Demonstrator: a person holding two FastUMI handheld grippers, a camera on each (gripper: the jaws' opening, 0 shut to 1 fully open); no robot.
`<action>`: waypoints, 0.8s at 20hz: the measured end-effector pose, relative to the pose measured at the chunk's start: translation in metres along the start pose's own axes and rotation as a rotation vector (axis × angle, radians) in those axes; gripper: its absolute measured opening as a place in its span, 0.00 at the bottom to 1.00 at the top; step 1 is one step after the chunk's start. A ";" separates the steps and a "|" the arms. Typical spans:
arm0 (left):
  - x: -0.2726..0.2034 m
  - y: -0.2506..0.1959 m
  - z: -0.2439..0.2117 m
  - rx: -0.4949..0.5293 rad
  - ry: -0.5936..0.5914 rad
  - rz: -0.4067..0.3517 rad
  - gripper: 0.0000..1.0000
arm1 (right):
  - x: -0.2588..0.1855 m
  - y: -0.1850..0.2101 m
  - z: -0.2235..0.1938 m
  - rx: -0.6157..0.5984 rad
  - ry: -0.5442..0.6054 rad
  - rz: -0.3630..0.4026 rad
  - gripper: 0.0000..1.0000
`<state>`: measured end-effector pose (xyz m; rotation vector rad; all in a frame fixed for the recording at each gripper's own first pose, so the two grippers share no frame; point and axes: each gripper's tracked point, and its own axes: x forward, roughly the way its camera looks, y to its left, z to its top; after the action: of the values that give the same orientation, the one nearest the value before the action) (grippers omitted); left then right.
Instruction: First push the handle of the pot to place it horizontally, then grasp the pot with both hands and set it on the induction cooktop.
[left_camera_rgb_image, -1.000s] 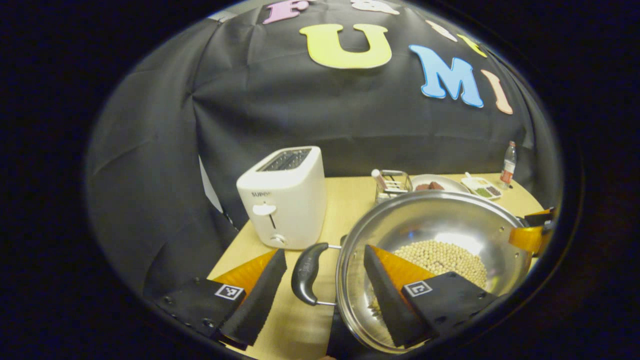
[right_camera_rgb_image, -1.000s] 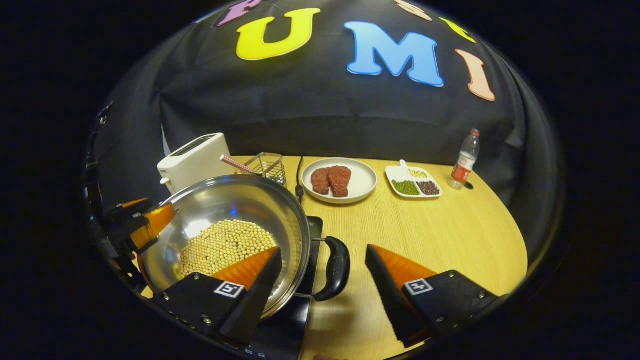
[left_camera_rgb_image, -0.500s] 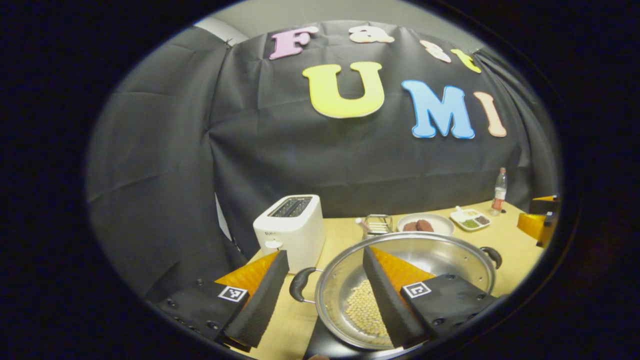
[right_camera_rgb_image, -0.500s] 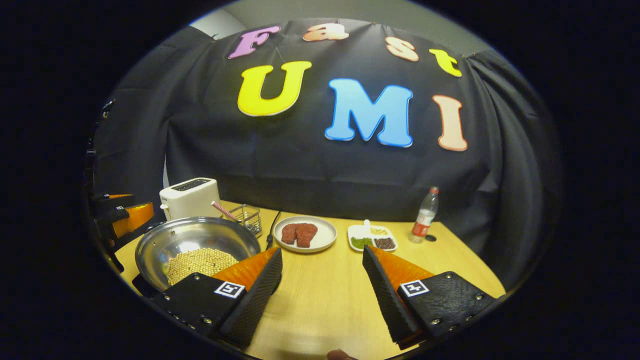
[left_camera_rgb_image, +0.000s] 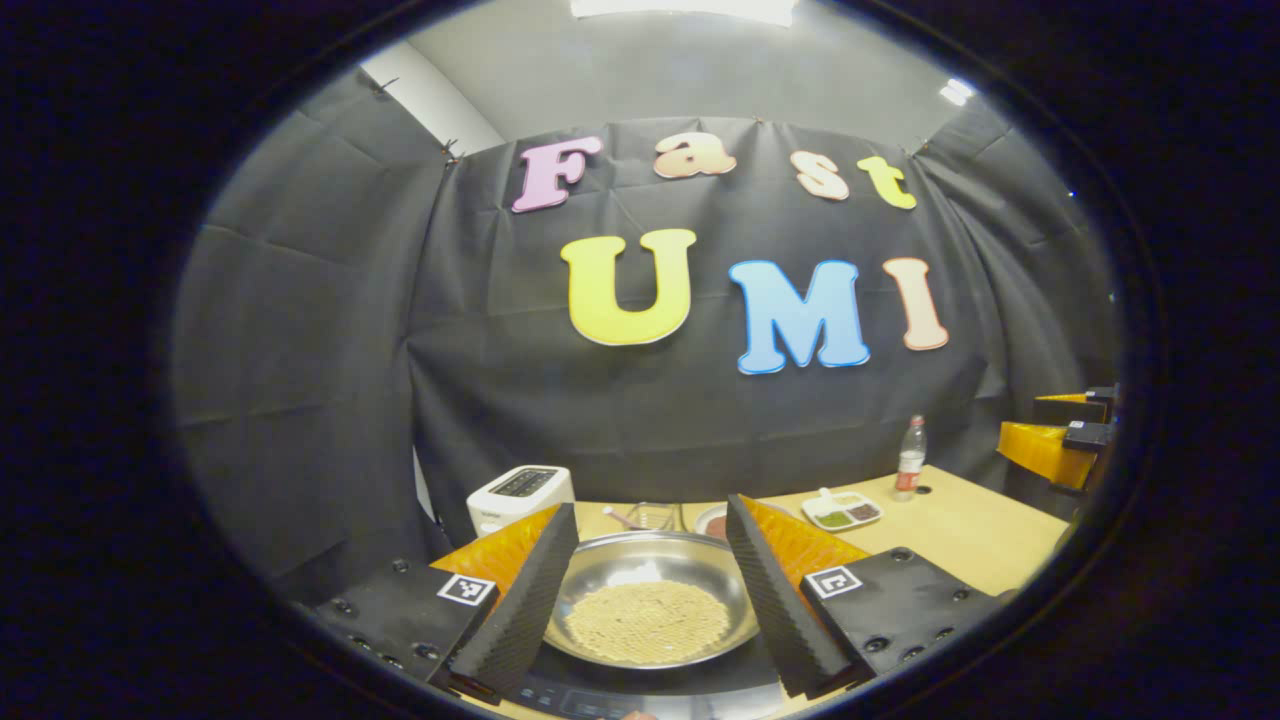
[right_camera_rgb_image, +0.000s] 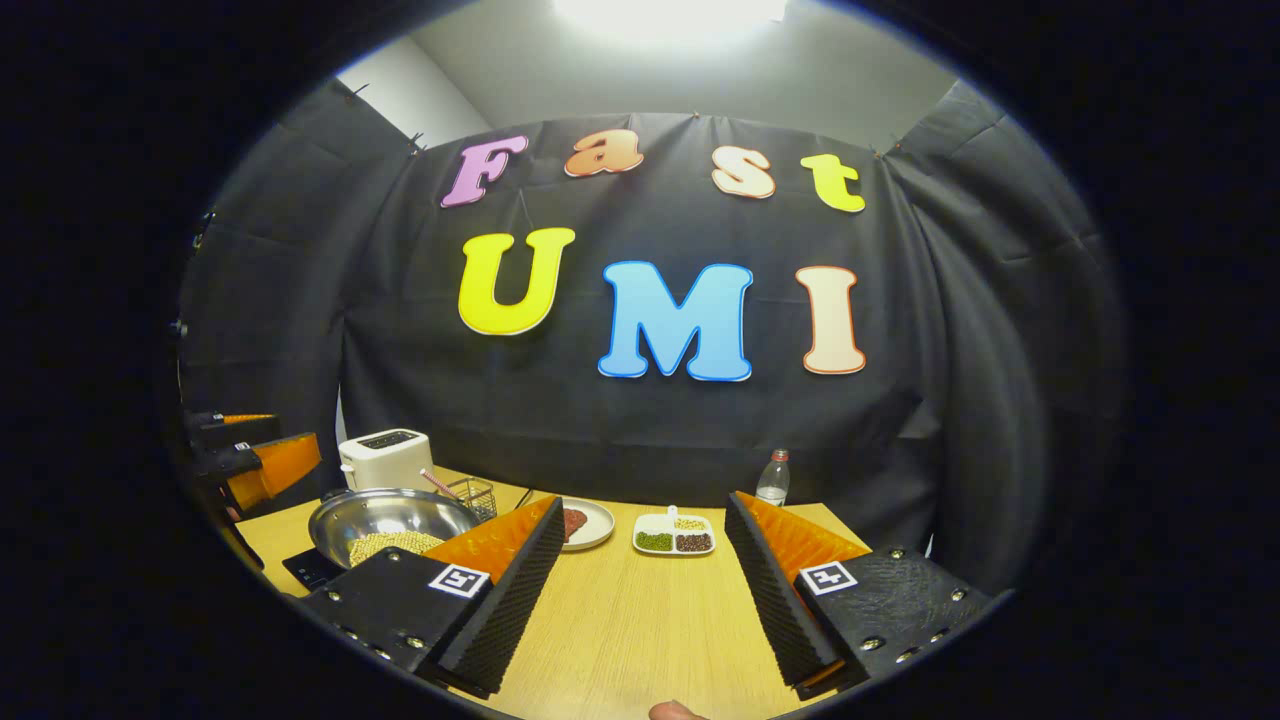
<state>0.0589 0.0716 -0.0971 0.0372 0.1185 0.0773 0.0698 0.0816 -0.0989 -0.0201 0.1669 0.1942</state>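
Note:
A steel pot (left_camera_rgb_image: 640, 560) holding pale beans sits on the black induction cooktop (left_camera_rgb_image: 650, 690), low in the left gripper view. My left gripper (left_camera_rgb_image: 650, 507) is open, raised and drawn back from the pot, touching nothing; its fingers hide the pot's side handles. In the right gripper view the pot (right_camera_rgb_image: 385, 512) stands on the cooktop (right_camera_rgb_image: 305, 568) at the lower left. My right gripper (right_camera_rgb_image: 645, 503) is open over the bare wooden table (right_camera_rgb_image: 640, 620), well to the pot's right. The other gripper (right_camera_rgb_image: 260, 465) hangs left of the pot.
A white toaster (right_camera_rgb_image: 385, 458) and a wire basket (right_camera_rgb_image: 470, 493) stand behind the pot. To their right are a plate of meat (right_camera_rgb_image: 588, 522), a divided dish (right_camera_rgb_image: 673, 535) and a bottle (right_camera_rgb_image: 771, 480). The right gripper (left_camera_rgb_image: 1050, 445) shows at the left gripper view's right edge.
Both grippers have drawn back and risen away from the pot's handles. They stayed open. The pot rests on the cooktop and looks farther off in both views.

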 end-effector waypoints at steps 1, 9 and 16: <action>-0.010 -0.013 0.007 0.001 -0.013 -0.004 1.00 | -0.008 -0.010 0.005 0.005 -0.007 0.000 0.97; -0.069 -0.070 0.042 -0.012 -0.068 -0.062 0.90 | -0.073 -0.036 0.039 0.037 -0.057 -0.030 0.97; -0.089 -0.054 0.066 -0.025 -0.123 -0.094 1.00 | -0.110 -0.023 0.072 0.045 -0.115 -0.081 0.97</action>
<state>-0.0169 0.0086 -0.0235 0.0112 -0.0035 -0.0179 -0.0201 0.0403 -0.0092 0.0289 0.0552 0.1107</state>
